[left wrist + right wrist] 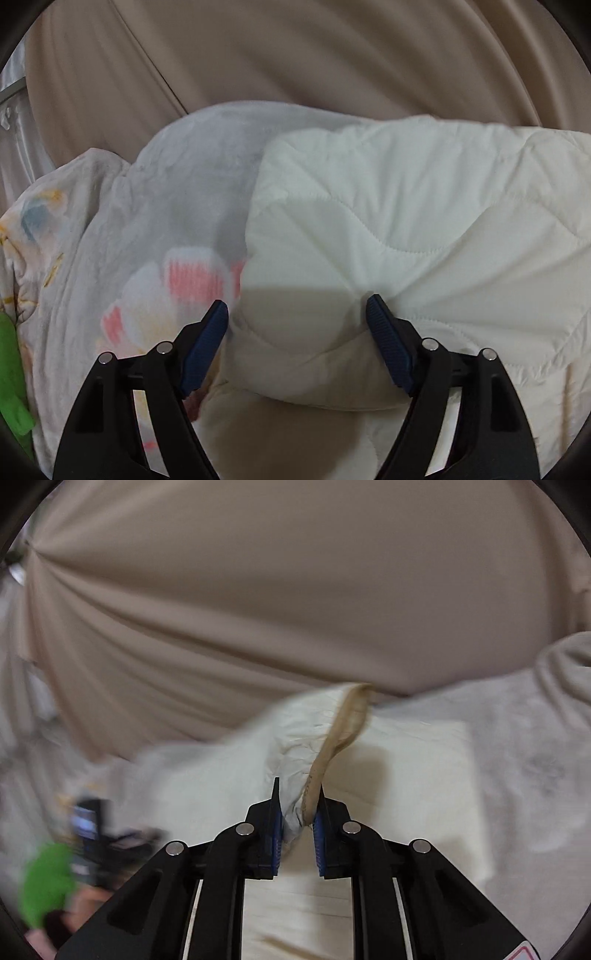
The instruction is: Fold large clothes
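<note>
A large white quilted garment (406, 221) lies folded over on a pale floral blanket (166, 229). My left gripper (297, 301) hovers over its near left corner, jaws wide open, nothing pressed between the blue pads (207, 343). In the right wrist view my right gripper (298, 786) is shut on a bunched fold of the same white garment (221, 775), at its beige trimmed edge (347, 723), which rises lifted from the jaws. The left gripper (96, 830) shows as a dark blur at the lower left.
Beige draped fabric (295, 55) fills the background behind the bedding (295, 590). A bright green object (11, 369) sits at the left edge, blurred in the right wrist view (48, 882). A grey-white plush blanket (535, 757) spreads to the right.
</note>
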The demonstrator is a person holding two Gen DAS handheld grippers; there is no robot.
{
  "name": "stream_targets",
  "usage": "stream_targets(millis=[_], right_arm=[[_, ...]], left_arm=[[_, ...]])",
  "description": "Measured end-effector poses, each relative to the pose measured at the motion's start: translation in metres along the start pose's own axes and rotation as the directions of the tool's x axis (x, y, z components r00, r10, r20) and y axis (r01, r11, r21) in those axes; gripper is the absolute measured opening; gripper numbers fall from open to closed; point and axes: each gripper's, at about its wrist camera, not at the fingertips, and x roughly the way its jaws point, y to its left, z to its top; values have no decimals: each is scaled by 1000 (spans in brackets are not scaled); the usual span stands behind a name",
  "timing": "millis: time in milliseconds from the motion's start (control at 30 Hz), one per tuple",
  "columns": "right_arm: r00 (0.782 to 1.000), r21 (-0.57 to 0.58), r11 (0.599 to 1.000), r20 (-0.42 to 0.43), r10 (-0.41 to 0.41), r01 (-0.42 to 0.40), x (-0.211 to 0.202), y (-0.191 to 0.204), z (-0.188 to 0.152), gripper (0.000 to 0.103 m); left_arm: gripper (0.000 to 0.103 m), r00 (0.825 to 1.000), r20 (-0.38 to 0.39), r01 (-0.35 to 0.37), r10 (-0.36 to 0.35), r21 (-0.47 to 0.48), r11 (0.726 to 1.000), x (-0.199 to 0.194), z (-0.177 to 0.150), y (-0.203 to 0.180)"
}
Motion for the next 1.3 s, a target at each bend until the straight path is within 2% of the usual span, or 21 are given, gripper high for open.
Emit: stream_targets(millis=[33,67,100,167,233,267,300,367,433,533,633,700,733,833,900,1067,1100,1133,1200,1267,1300], right_arm=[[989,-67,991,-80,-122,117,26,-7,-13,12],[961,-119,974,-178,-211,192,54,-17,-29,11],[957,-82,984,-233,-172,157,68,-30,-42,9],[970,4,990,-201,-137,140,57,-37,-34,10],[976,57,986,-163,-148,159,44,-39,-24,12],[975,61,982,-147,-169,179,39,-39,-21,14],[970,62,974,-126,-208,217,34,-38,-17,22],[948,45,949,-76,-309,313,21,-33,-13,27],[961,23,961,-22,-275,275,6,-21,-10,27],[994,-6,994,-28,-105,105,7,6,-6,27],[998,-88,996,-49,-26,21,26,38,-5,26],[996,-129,991,-75,-39,29,49,48,-2,26],[993,-136,989,-92,-70,57,59,47,-4,21],[982,-102,986,-122,-142,129,88,17,-7,14],[984,-31,990,-108,-138,136,87,-9,-4,1],[982,134,977,-111,-154,168,61,-70,0,0],[961,122,957,-117,-249,263,52,-75,0,10],[939,104,936,-108,-326,336,41,-80,-3,13],[942,103,939,-103,-319,329,16,-90,-13,15],[952,124,947,-116,-284,297,-18,-98,-28,27],[958,128,954,-125,-257,273,-32,-101,-36,45]], left_arm=[[83,1000,2,12,-12,-15,1000,1,-3,2],[85,1000,3,14,-14,-27,1000,1,-4,4],[86,1000,-1,10,-10,-31,999,1,-5,5],[86,1000,-10,15,-15,-43,999,3,-6,8],[87,1000,-10,13,-14,-49,999,3,-7,9],[87,1000,-6,7,-8,-44,999,2,-8,8],[87,1000,-2,-3,3,-37,999,2,-8,7],[87,999,6,-31,31,-14,999,1,-8,3],[87,998,14,-53,53,3,999,0,-9,-1],[87,997,21,-68,68,11,998,-2,-9,-2],[88,996,27,-85,84,17,996,-3,-9,-4],[88,995,30,-92,92,21,996,-3,-10,-5],[89,995,30,-92,92,21,995,-3,-10,-5],[89,996,30,-85,84,18,996,-4,-11,-5],[89,997,27,-79,79,16,997,-3,-11,-5],[90,996,27,-83,83,13,996,-2,-10,-3],[90,996,26,-84,83,13,996,-2,-10,-3],[91,996,27,-86,86,12,996,-3,-11,-3],[93,995,30,-94,94,2,996,-5,-11,-1],[92,997,26,-77,78,-18,997,-13,-14,7],[92,999,11,-39,40,-37,999,-22,-19,15]])
